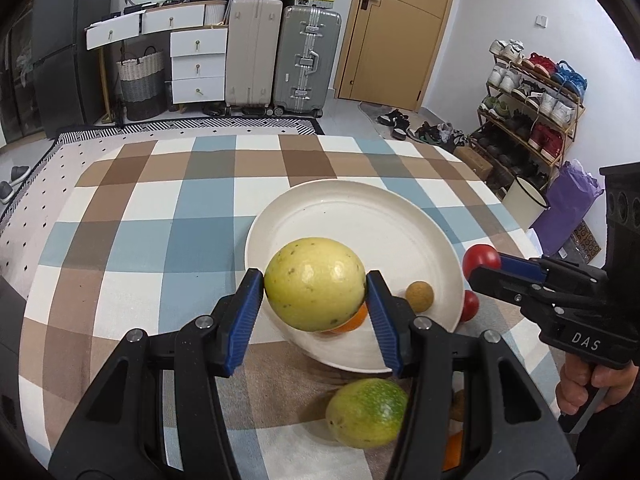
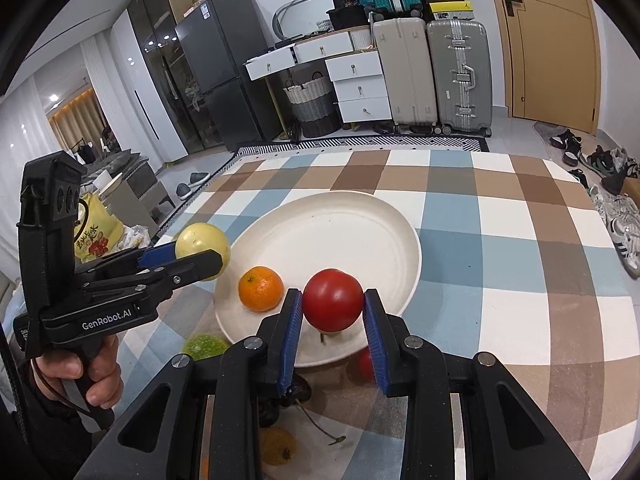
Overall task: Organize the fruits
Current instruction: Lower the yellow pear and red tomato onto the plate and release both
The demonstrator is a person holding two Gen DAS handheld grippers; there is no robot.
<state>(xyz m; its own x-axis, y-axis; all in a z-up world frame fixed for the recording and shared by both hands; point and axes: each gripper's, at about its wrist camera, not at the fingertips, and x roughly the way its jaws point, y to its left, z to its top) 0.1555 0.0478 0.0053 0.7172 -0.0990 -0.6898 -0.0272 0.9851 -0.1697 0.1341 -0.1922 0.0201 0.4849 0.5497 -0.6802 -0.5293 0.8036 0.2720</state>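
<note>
Left gripper (image 1: 315,285) clamped on a yellow passion fruit (image 1: 315,283) over the white plate's (image 1: 360,216) near rim, right gripper (image 2: 332,300) clamped on a red tomato (image 2: 332,299) above that plate, mandarin (image 2: 261,288) lying on the plate, green passion fruit (image 1: 366,412) on the checked cloth (image 1: 140,240) beside the plate.

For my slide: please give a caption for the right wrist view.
Right gripper holds a red tomato above the white plate beside an orange.

A checked cloth in blue, brown and white covers the table (image 1: 168,208). Beyond it, two upright suitcases (image 1: 280,56) stand against a white wall beside white drawers (image 1: 198,66) and a wooden door (image 1: 404,28). A loaded shoe rack (image 1: 528,112) lines the right wall, and a dark fridge (image 2: 224,72) stands left.
</note>
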